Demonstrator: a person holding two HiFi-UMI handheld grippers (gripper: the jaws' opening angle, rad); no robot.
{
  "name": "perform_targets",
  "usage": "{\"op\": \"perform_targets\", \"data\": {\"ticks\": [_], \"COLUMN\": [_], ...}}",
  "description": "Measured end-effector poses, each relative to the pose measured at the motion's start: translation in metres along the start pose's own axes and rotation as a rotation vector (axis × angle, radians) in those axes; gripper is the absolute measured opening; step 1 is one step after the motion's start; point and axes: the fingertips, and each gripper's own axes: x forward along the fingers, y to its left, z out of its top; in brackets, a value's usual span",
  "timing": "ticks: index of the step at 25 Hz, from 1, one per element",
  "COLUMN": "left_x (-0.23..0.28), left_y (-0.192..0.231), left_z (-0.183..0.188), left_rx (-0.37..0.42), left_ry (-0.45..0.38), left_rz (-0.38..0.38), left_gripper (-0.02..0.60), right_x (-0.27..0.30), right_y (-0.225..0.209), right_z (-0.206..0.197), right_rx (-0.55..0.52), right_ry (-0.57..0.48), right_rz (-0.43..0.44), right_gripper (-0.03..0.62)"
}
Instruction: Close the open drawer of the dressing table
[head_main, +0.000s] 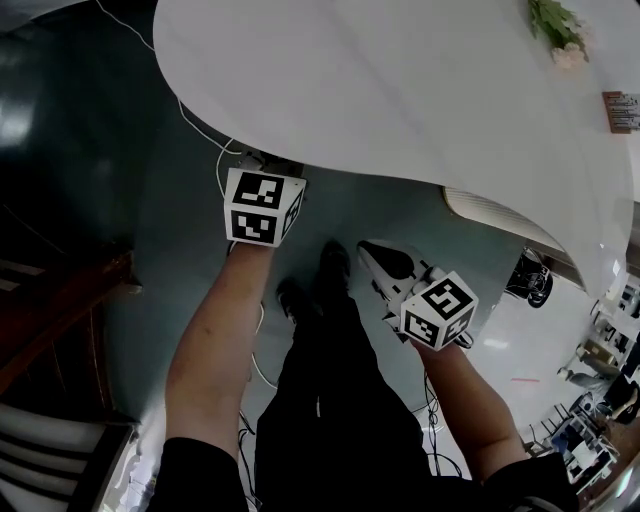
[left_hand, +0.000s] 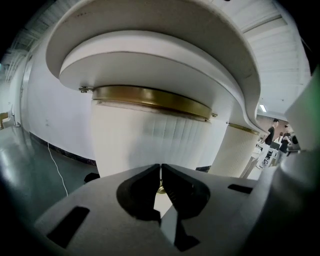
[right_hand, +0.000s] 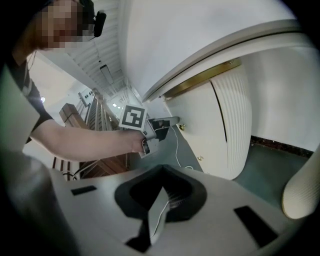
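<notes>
Since the drawer (left_hand: 135, 150) under the brass band (left_hand: 150, 97) of the dressing table (left_hand: 150, 50) seems to need only a shove, the left gripper (left_hand: 161, 166) noses up to its little knob (left_hand: 161, 189) with jaws pinched shut, while the right gripper (right_hand: 163, 186) hangs back, closed and empty.

- Dressing table (head_main: 400, 90): one.
- Gripper: two, the left gripper (left_hand: 160, 172) and the right gripper (right_hand: 162, 175).
- Marker cube (head_main: 262, 207): two, one on each gripper.
- Brass knob (right_hand: 181, 126): two on the white fronts, in the right gripper view.
- Fluted pedestal (left_hand: 150, 140): two, in the left gripper view.
- Flower bunch (head_main: 556, 30): one.
</notes>
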Motion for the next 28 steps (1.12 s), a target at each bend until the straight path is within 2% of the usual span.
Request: {"op": "perform_targets", "data": {"ticks": [5, 12, 19, 24, 28], "left_x": [-0.013, -0.088, -0.185, -0.252, -0.307], "left_y": [0.0, -0.036, -0.06, -0.078, -0.095], "left_z": [0.0, -0.019, 0.022, 0.063, 0.091], "left_rx": [-0.041, -0.056, -0.067, -0.067, -0.07], "left_ry": [-0.01, 0.08, 0.067, 0.01, -0.035], "left_rz": [0.007, -0.014, 0.009, 0.0, 0.009], "left_gripper": [0.006, 0.008, 0.006, 0.006, 0.006], "right_x": [0.002, -0.025, -0.064, -0.098, -0.132], "right_y": [0.013, 0.056, 0.119, 0.17, 0.211], "right_z": [0.004, 0.028, 0.074, 0.115, 0.119], "right_rx": [-0.007, 0.02, -0.068, -0.131, -0.168], "right_ry": [-0.005, -0.04, -0.066, -0.137, -0.146], "right_rz": [0.002, -0.018, -0.002, -0.016, -0.023], "right_gripper": [0.006, 0.006, 0.006, 0.006, 0.006]}}
